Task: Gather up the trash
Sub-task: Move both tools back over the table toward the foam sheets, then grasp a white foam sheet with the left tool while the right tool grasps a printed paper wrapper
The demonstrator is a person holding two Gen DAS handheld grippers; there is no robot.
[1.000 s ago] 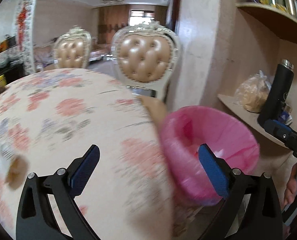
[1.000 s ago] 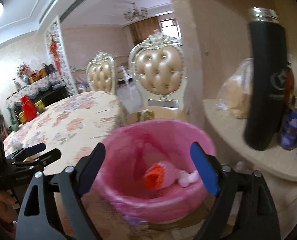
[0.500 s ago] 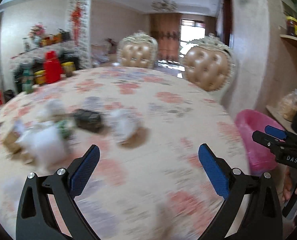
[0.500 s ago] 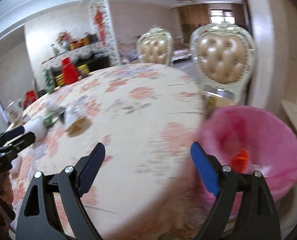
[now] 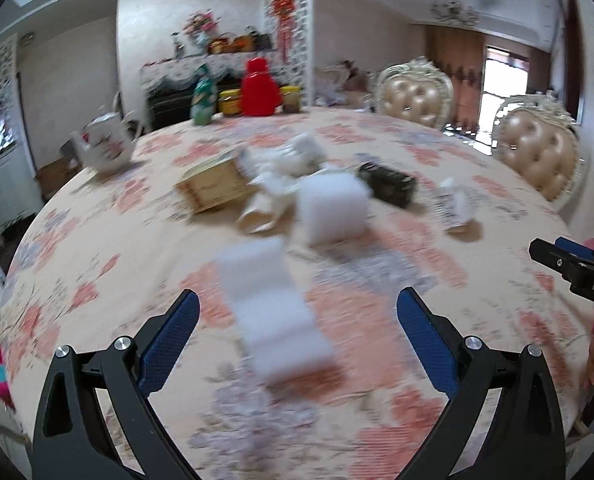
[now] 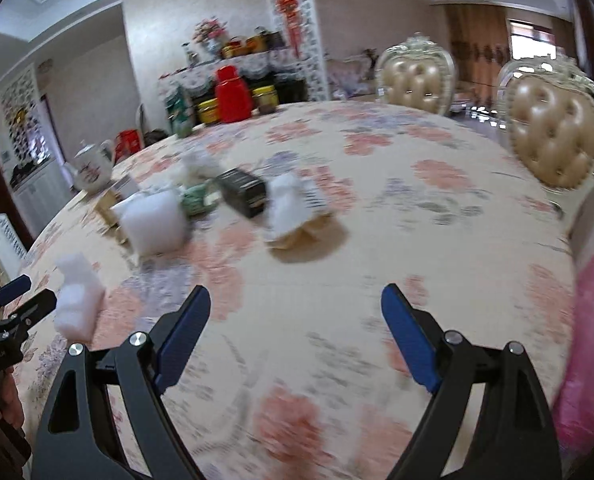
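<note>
I hold both claws spread and empty, left claw (image 5: 297, 330) aimed so the foam block (image 5: 275, 314) lies between its fingers, right claw (image 6: 296, 330) over bare cloth, bin (image 6: 591, 344) at its right.

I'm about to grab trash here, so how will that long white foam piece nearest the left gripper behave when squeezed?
The white foam strip looks soft and light, so it will probably compress and bend. Lying flat, it should slide, not roll.

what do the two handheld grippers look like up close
Both the left gripper and the right gripper have black angular frames with triangular cutouts and silver bolts. Their fingers carry textured blue pads. White lettering marks the black body of each.
</note>
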